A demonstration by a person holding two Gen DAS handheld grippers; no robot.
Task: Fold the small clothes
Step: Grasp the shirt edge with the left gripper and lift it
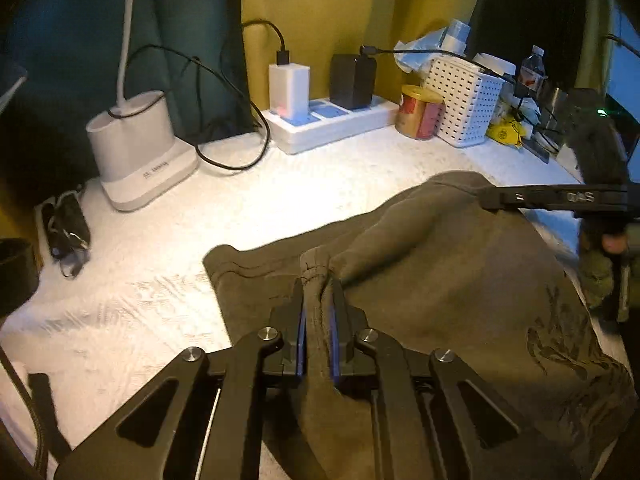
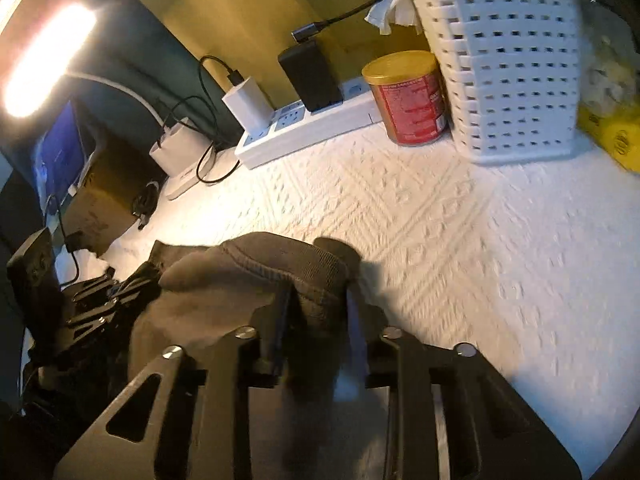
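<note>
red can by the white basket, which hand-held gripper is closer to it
Right. The right hand-held gripper, holding the far edge of the olive garment, sits just short of the red can. The left hand-held gripper grips the garment's nearer edge, farther from it.

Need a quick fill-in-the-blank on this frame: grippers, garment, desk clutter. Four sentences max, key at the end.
1. The left gripper is shut on a bunched fold of the olive ____.
2. The red can with the gold lid stands right beside the white perforated ____.
3. A white charger and a black one are plugged into the white ____.
4. The right gripper is shut on the garment's ribbed ____.

Missing words: garment; basket; power strip; edge
</note>
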